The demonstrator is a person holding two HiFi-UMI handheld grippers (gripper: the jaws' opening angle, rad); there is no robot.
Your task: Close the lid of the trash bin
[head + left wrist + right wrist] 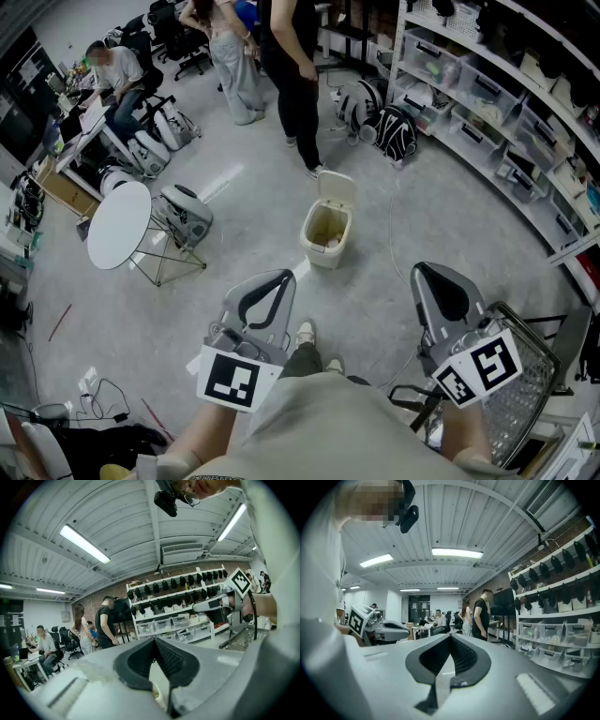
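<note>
Grey speckled concrete floor (394,272) spans the room; shelving (487,103) with clear plastic boxes lines the right wall; a round white table (119,225) stands at left. Trash bin (325,246): cream plastic, boxy with rounded corners, upright on the floor ahead of both grippers and well apart from them; long axis vertical, mouth facing up. Lid (337,187): flat rounded panel, hinged at the far rim, raised and leaning away from the person. Left gripper (269,289) and right gripper (439,286): smooth grey shells, ribbed black pads; jaw tips together, nothing clamped.
</note>
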